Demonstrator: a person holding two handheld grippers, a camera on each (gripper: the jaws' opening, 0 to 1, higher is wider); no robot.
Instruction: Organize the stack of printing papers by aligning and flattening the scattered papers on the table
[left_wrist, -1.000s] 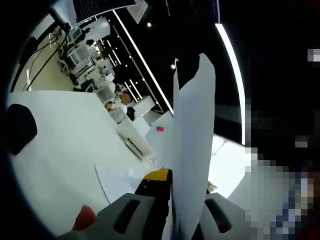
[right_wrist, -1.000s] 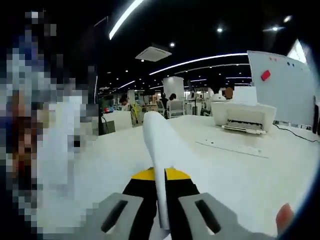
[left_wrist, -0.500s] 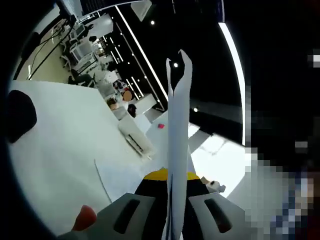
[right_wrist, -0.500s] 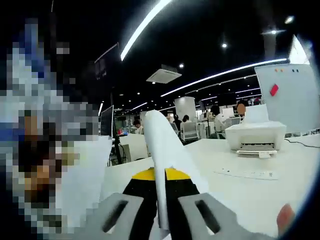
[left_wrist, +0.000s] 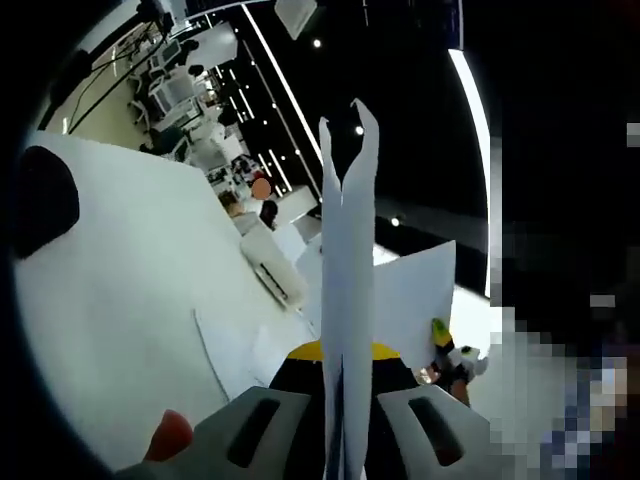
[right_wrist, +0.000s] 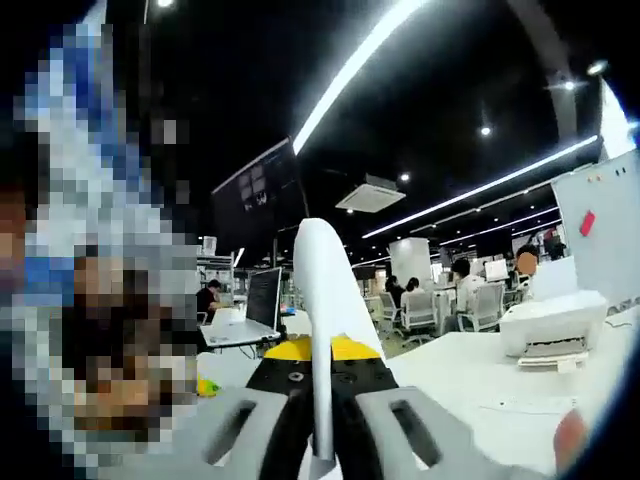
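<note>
White printing papers stand edge-on in the left gripper view, rising from between the jaws of my left gripper, which is shut on them. To their right a broad white face of paper shows, with the other gripper just below it. In the right gripper view my right gripper is shut on a curved edge of the papers, which are held up off the white table.
A loose sheet and a white printer lie on the table, with a black object at its left edge. The right gripper view has the printer, a flat sheet, a laptop and seated people behind.
Both views have tilted upward, showing more ceiling. In the left gripper view the held papers turned from a broad face to edge-on, and a sheet with the other gripper appeared at right.
</note>
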